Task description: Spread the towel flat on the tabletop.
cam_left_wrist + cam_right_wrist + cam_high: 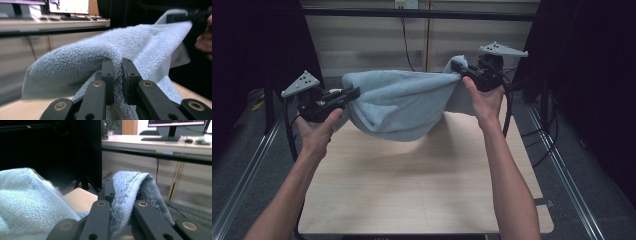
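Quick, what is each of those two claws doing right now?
Left gripper: closed on one end of the light blue towel.
Right gripper: closed on the towel's other end, so the towel hangs between the two above the table.

A: High view? 
B: Above the table [422, 185], facing fwd and down. 
A: Gripper views? 
B: Ride close along own jaws, facing opp. ways; both share the towel [82, 57] w/ high view.
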A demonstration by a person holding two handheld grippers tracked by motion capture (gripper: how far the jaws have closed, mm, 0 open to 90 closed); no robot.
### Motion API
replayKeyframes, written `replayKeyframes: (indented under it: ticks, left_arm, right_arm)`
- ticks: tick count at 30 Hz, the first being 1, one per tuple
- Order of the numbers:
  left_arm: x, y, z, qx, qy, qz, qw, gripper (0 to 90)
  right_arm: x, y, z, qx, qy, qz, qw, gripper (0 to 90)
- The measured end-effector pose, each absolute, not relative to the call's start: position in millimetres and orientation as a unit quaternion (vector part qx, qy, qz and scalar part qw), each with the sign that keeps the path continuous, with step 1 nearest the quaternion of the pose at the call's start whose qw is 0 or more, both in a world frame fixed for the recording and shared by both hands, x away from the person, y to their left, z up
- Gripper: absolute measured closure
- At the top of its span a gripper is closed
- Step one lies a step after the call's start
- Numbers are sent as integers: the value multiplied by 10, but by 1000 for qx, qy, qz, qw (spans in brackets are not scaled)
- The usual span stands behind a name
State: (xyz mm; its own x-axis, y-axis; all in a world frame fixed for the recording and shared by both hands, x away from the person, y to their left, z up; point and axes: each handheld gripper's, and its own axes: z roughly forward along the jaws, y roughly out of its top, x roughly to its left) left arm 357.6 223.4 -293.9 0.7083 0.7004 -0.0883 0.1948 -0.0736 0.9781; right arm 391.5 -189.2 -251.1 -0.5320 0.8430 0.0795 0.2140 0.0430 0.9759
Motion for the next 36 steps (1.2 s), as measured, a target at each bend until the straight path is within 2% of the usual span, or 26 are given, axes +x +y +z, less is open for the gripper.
replayKeyframes:
  ticks: [1,5,6,7,8,9,10,12,16,21,22,24,26,28,29,31,32,36]
  left_arm:
    - [3535,2226,-3006,707,317,207,598,820]
    - [3375,2226,-3495,735,314,185,572,818]
    - [3347,2225,-3634,742,318,172,565,818]
    - [3318,2228,-3766,750,317,160,558,817]
    - [3242,2221,-4030,762,323,133,546,817]
    - [3242,2221,-4030,762,323,133,546,818]
    - [3133,2197,-4259,779,323,110,527,818]
    - [3073,2188,-4349,785,321,105,519,818]
    - [2793,2166,-4683,810,313,58,493,813]
    - [2628,2157,-4792,827,305,41,471,800]
    - [2570,2161,-4813,828,300,36,472,784]
    - [2549,2174,-4803,826,304,30,473,776]
    - [2517,2206,-4769,822,303,27,482,721]
    - [2492,2238,-4737,817,305,22,489,705]
    - [2470,2280,-4704,814,306,27,494,683]
    - [2468,2299,-4689,812,307,26,496,679]
    - [2477,2328,-4656,806,313,30,502,662]
    - [2520,2336,-4563,795,314,37,518,638]
  right_arm:
    - [3872,-1881,-2558,395,669,566,275,871]
    - [3559,-1935,-3271,413,707,522,240,871]
    - [3559,-1935,-3271,413,707,522,240,871]
    - [3477,-1954,-3464,418,713,513,232,870]
    - [3317,-1969,-3828,427,731,491,207,870]
    - [3229,-1969,-3983,432,737,483,196,871]
    - [3147,-1964,-4113,434,745,471,187,870]
    - [3067,-1965,-4225,434,751,463,183,871]
    - [2752,-2005,-4616,448,762,438,164,852]
    - [2550,-2071,-4721,460,762,428,155,772]
    - [2467,-2121,-4743,465,765,419,149,716]
    - [2438,-2140,-4750,465,766,417,151,696]
    - [2332,-2253,-4739,472,760,420,149,619]
    - [2306,-2282,-4721,475,758,422,151,598]
    - [2243,-2380,-4662,483,748,431,148,557]
    - [2224,-2415,-4646,483,746,434,151,551]
    - [2181,-2494,-4611,488,741,436,152,506]
    - [2114,-2610,-4596,499,732,436,155,467]
